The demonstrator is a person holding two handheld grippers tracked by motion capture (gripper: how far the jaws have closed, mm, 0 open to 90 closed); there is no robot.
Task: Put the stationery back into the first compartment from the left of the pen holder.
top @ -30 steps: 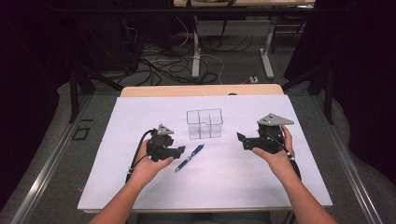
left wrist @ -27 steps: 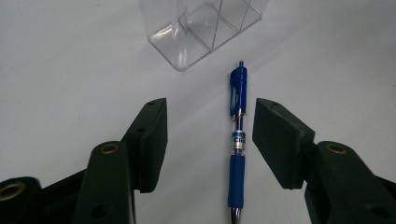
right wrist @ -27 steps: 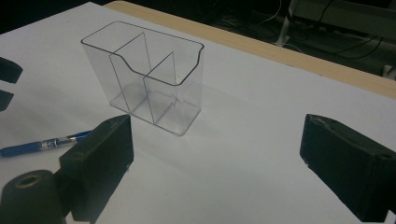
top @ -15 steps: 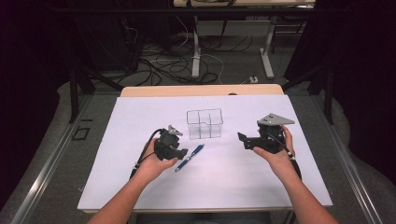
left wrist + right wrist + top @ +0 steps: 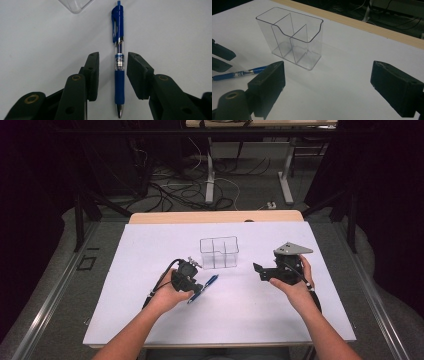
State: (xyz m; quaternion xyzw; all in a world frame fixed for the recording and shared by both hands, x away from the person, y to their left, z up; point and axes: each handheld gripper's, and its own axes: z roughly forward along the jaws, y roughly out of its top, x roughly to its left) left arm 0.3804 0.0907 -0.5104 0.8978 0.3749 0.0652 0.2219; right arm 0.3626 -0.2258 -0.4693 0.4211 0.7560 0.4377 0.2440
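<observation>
While the left tongs [image 5: 112, 72] have been closing, small gaps flank the pen [image 5: 119, 62].

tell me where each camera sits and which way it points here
High view: above the person's side, looking forward and down on the table; both forearms, the left hand-held gripper and right hand-held gripper show.
Left gripper view: rides the left hand-held gripper, looking straight down; its jaws, which have just been closing, flank the blue pen without touching.
Right gripper view: rides the right hand-held gripper, looking level across at the clear organizer; its jaws stand wide.
Shared: pen and organizer appear in all three.
</observation>
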